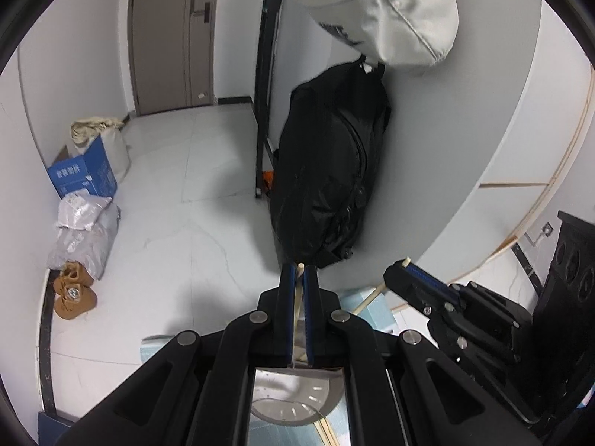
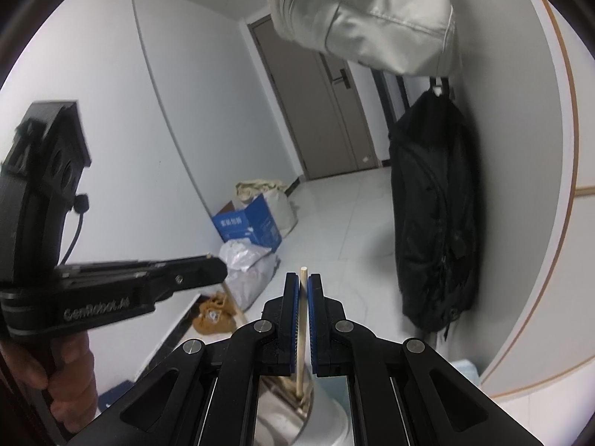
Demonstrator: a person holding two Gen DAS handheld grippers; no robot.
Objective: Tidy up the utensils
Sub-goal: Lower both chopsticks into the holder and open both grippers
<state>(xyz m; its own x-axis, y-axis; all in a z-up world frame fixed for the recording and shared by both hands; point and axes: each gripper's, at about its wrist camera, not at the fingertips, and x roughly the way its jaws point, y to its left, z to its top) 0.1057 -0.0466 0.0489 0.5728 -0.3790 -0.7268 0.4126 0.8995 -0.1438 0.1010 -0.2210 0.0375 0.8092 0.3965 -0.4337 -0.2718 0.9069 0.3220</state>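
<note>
A thin pale wooden stick, a chopstick by its look [image 1: 298, 299], is held between the blue-padded jaws of the left gripper [image 1: 298, 278], which are closed nearly flat together on it; its blunt tip just clears the fingertips. In the right wrist view a second chopstick [image 2: 302, 319] is pinched in the same way by the right gripper [image 2: 303, 284], the jaws almost shut and the stick standing up past them. Its lower end runs down into a metal utensil holder [image 2: 327, 420], where other wooden stick ends can be made out. A perforated metal piece [image 1: 293, 394], probably the same holder or a strainer, is seen below the left gripper, resting on a light blue mat [image 1: 375, 310] on the table; which of the two it is cannot be told.

The sticks are judged to be very light, stiff and smooth. Little force should be needed, but a round shaft is likely to roll or pivot between flat pads, so a hold near the middle, with the stick lying along the pads, is to be preferred over a pinch at the very tip. Breakage seems unlikely, though sideways levering against the holder's rim is best avoided. The grippers are held well apart.
</note>
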